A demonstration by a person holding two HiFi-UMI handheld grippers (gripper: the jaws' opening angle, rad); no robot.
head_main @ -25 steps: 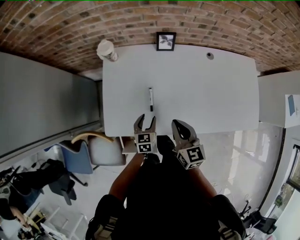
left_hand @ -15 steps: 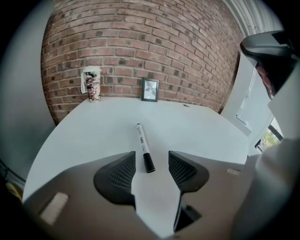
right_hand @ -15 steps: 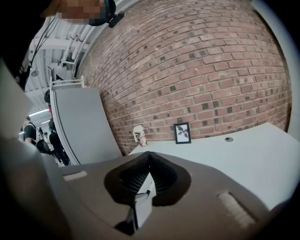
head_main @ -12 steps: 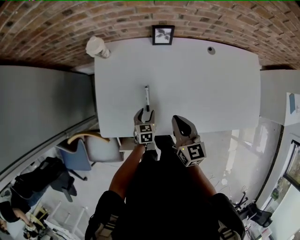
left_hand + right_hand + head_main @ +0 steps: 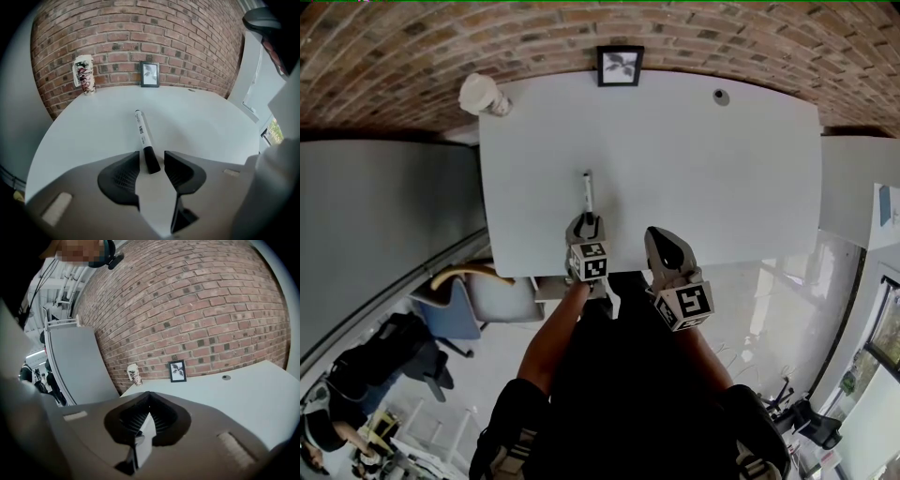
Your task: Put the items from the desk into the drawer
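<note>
Step in hand: pickup of white marker pen with black cap (image 5: 142, 133), lying on white bench (image 5: 703, 178) at 12 o'clock from left hand-held gripper (image 5: 152, 161). Jaws just closing, spread astride cap, no pinch yet. Right hand-held gripper (image 5: 147, 397), at 3 o'clock of left: pressed together, empty. Next, judged: complete pinch, lift.

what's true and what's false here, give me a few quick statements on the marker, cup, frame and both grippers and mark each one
1. The marker lies flat on the desk. True.
2. The right gripper holds the cup. False: its jaws are shut on nothing, and the cup stands at the desk's far left corner.
3. The marker's black cap end sits between the jaws of the left gripper. True. The jaws have just been closing but do not yet press on it.
4. The picture frame lies face down mid-desk. False: it stands upright at the back edge, against the brick wall.
</note>
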